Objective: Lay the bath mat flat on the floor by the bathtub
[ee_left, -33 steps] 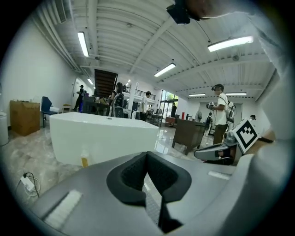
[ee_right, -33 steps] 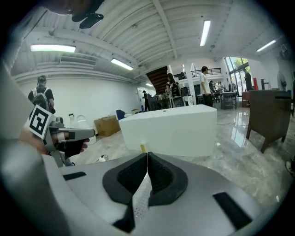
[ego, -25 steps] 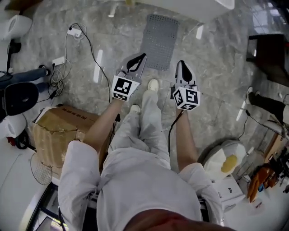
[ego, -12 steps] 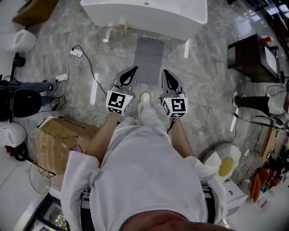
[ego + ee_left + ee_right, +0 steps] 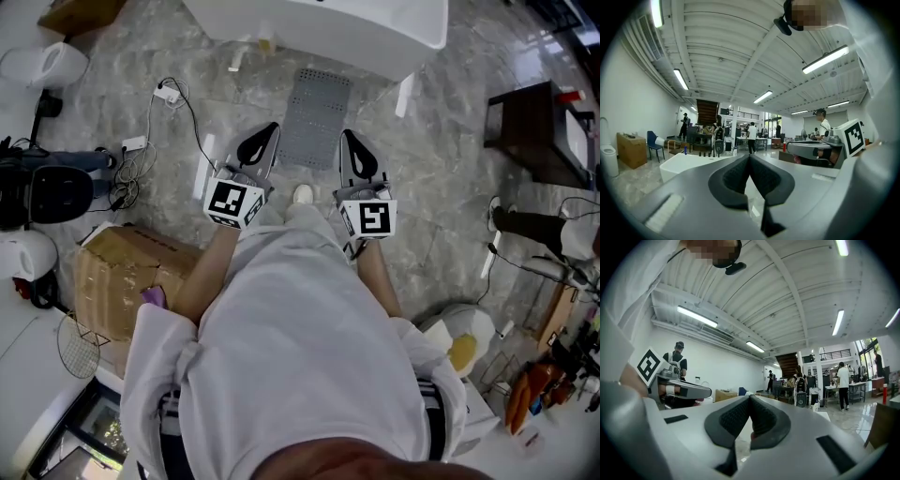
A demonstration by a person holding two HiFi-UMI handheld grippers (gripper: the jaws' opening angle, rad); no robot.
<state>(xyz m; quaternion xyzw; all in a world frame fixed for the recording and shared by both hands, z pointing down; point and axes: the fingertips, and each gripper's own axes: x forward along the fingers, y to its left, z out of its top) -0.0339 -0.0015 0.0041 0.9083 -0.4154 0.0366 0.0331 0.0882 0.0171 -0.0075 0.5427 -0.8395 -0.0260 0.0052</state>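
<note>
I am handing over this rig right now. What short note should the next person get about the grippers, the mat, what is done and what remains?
Left hand-held gripper: jaws shut, nothing between them, held level in front of the body.
Right hand-held gripper: also shut and empty, held level.
Bath mat: lies flat on the floor right in front of the bathtub; neither gripper touches it.
Done: the mat appears to be laid out.
Left: probably nothing; perhaps check the edges for small folds.

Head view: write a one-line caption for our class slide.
Bath mat lies flat on the floor by the white bathtub; left gripper and right gripper shut, empty.
</note>
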